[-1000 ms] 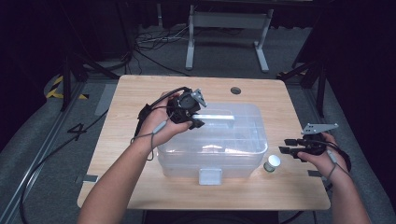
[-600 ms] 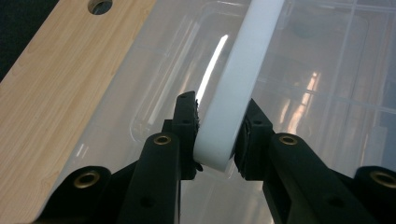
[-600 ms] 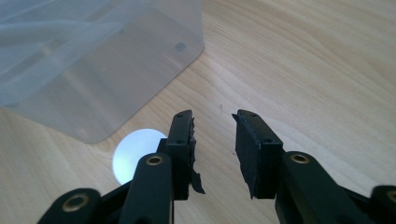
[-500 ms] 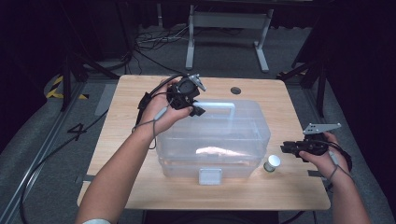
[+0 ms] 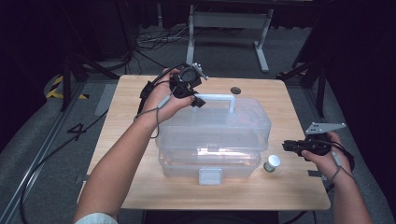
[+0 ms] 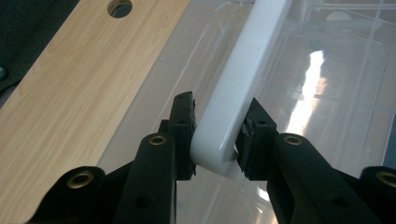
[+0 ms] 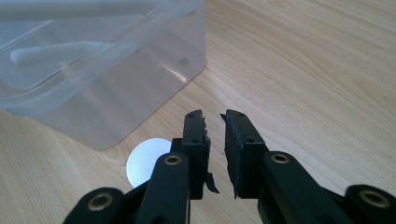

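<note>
A clear plastic box (image 5: 212, 163) with a white latch (image 5: 210, 176) stands mid-table. Its deep clear lid (image 5: 215, 123) looks raised off the base. My left gripper (image 5: 195, 100) (image 6: 219, 112) is shut on the left end of the lid's white handle (image 5: 219, 97) (image 6: 252, 60), pads pressing both sides though the jaws have just eased slightly. To the right of the box, my right gripper (image 5: 286, 146) (image 7: 214, 119) hovers low. Its jaws have just been closing to a narrow gap with nothing between them. A small jar with a white cap (image 5: 272, 163) (image 7: 145, 161) stands just left of them.
The wooden table (image 5: 299, 186) has a round cable hole (image 5: 235, 90) (image 6: 120, 7) behind the box. Bare wood lies on both sides of the box. A metal frame (image 5: 229, 21) and cables sit on the floor beyond the far edge.
My left gripper has risen and moved toward the far side with the handle, and the lid has come up with it. The right gripper's jaws have narrowed; that hand has stayed put.
</note>
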`<control>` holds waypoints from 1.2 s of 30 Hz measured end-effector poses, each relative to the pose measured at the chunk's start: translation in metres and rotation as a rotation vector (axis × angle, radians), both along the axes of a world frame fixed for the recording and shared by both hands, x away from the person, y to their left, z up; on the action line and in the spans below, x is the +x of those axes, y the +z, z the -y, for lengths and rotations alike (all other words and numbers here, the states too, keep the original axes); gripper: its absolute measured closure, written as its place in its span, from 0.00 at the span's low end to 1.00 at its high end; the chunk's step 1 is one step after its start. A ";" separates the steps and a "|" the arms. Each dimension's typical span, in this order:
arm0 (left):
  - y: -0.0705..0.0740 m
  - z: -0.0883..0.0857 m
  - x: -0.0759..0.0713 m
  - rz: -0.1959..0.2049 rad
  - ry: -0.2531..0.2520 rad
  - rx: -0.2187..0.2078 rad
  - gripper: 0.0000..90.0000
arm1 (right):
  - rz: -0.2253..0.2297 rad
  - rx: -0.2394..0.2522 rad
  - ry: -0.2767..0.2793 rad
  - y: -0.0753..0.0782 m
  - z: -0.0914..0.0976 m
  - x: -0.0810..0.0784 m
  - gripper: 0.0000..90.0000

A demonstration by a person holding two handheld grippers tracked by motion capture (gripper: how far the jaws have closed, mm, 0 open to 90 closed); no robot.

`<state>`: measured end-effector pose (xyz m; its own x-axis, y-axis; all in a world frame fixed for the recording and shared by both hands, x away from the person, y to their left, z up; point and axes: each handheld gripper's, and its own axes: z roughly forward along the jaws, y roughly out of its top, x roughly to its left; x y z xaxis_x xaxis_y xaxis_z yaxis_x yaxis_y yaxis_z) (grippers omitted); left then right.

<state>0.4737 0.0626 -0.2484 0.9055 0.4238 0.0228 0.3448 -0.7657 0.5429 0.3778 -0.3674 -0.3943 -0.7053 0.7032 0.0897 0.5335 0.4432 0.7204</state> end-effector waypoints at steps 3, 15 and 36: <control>0.002 0.000 0.006 -0.004 0.006 -0.002 0.78 | 0.008 0.003 0.009 0.002 -0.001 -0.002 0.89; 0.006 0.002 0.021 -0.026 0.042 0.005 0.77 | 0.038 0.012 0.037 0.009 -0.008 -0.007 0.98; 0.007 0.004 0.022 -0.028 0.054 0.016 0.77 | 0.155 0.173 0.209 0.042 -0.042 -0.031 1.00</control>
